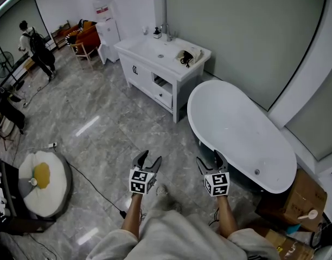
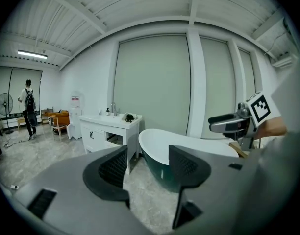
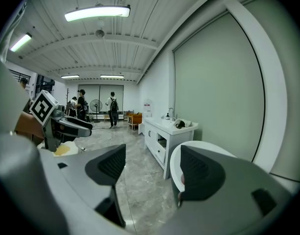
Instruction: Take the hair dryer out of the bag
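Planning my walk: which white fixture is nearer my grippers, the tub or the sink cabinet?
The bathtub; its rim lies beside the right gripper, while the sink cabinet stands much farther away.

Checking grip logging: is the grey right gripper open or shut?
Open: grey right gripper, black-padded jaws apart, only grey marble floor between them.

No text, brand or number is legible; the red label on the water dispenser [image 1: 108,37] is too small to read.
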A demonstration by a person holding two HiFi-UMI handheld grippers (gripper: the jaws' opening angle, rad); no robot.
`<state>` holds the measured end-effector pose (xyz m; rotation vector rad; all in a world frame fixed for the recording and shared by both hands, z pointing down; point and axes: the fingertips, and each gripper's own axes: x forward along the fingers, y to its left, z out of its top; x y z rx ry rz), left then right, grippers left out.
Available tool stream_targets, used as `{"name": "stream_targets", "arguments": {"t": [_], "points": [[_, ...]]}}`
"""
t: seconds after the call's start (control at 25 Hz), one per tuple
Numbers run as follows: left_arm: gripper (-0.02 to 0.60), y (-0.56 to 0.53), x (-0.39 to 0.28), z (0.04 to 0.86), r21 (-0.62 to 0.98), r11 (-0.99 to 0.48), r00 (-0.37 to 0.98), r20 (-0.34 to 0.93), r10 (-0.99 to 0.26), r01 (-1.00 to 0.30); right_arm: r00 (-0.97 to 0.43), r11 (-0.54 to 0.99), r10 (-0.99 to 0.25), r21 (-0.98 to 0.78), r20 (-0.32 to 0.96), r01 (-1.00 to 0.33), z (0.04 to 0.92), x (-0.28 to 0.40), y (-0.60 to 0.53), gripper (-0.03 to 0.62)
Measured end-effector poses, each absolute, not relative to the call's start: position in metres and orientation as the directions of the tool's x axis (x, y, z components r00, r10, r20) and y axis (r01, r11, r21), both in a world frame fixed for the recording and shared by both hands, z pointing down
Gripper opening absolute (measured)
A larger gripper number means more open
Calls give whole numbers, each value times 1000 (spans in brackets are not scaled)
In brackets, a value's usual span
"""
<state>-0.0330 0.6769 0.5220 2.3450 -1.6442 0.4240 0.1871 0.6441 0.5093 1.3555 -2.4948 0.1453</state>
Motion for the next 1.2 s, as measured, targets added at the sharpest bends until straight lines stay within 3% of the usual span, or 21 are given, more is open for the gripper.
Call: {"name": "stream_targets", "arguments": {"t": [0.44, 1.2], "points": [[241, 597, -55, 530, 31, -338, 328, 339, -881, -940, -491, 536, -816, 83, 304, -840, 518, 167, 574, 325], [241, 351, -101, 508, 42, -440, 430, 315, -846, -897, -381, 428, -875, 110, 297, -897, 492, 125, 362, 316]]}}
